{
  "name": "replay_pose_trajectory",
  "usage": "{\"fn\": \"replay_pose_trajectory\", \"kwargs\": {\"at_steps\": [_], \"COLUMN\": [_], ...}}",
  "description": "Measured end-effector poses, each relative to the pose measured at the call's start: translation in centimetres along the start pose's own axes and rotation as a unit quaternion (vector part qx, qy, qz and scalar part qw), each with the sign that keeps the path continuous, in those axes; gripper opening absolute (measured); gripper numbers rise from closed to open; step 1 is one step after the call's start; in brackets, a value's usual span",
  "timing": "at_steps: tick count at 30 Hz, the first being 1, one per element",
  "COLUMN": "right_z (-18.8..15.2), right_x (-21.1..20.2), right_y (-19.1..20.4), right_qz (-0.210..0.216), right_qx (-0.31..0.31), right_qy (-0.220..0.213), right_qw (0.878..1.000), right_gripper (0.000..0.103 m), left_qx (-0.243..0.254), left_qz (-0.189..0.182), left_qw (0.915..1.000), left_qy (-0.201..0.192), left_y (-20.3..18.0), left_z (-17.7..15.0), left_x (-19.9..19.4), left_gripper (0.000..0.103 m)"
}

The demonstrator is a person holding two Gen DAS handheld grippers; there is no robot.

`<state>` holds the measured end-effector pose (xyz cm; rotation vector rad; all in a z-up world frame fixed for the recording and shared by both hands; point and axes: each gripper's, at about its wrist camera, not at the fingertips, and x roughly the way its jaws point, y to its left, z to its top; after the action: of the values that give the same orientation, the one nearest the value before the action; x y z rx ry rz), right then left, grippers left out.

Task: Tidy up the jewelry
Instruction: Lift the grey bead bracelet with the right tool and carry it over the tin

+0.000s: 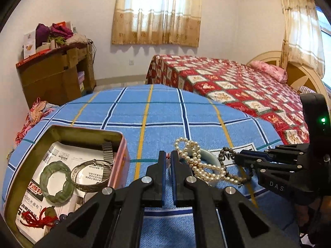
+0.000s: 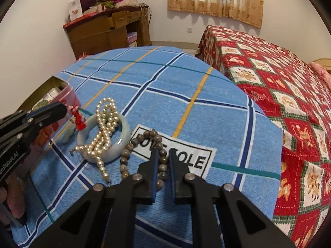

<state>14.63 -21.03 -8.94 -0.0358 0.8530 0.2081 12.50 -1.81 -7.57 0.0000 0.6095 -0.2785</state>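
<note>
The left gripper (image 1: 168, 159) is nipped on a red tassel (image 2: 79, 119) just right of the pink tin (image 1: 121, 155). The right gripper (image 2: 162, 161) is parted around the brown bead bracelet (image 2: 142, 157), which lies right of the pearl necklace (image 2: 104, 132) draped over a pale jade bangle (image 2: 124, 132) on the blue cloth (image 2: 165, 93).

Daylight is glowing through beige patterned curtains (image 1: 157, 10) on white walls (image 1: 219, 31). A bed (image 1: 238, 82) is wearing a red patchwork quilt, and a cluttered wooden cabinet (image 2: 107, 31) is standing in the corner.
</note>
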Motion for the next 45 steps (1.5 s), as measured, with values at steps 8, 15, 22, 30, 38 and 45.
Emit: {"fn": "replay_pose_trajectory", "kwargs": {"at_steps": [8,15,22,30,38,45], "right_z": [-0.1,-0.2,1.0,2.1,2.6,3.6], "right_x": [-1.5,-2.9,-6.5,-7.5,-7.7,-7.8], "right_y": [-0.4,0.2,1.4,3.5,5.8,7.3], "right_qz": [-0.007,-0.009,0.000,0.029,0.047,0.057], "right_qx": [0.011,-0.002,-0.020,-0.043,-0.071,-0.087], "right_qy": [-0.047,-0.074,-0.107,-0.117,-0.122,-0.127], "right_qw": [0.999,0.997,0.994,0.992,0.989,0.987], "right_gripper": [0.012,0.012,0.012,0.012,0.012,0.012], "left_qx": [-0.013,-0.010,-0.015,-0.029,-0.054,-0.064], "left_qz": [0.005,0.007,-0.010,-0.009,0.016,0.022], "left_qw": [0.9997,0.9996,0.9989,0.9990,0.9983,0.9973], "left_qy": [-0.020,-0.027,-0.043,-0.034,-0.018,-0.029], "left_y": [0.5,0.1,-0.2,0.1,2.1,3.4], "left_z": [0.2,0.4,1.5,2.0,1.7,2.0], "left_x": [-0.7,-1.6,-3.7,-5.4,-6.4,-7.8], "left_gripper": [0.003,0.003,0.003,0.003,0.003,0.003]}}
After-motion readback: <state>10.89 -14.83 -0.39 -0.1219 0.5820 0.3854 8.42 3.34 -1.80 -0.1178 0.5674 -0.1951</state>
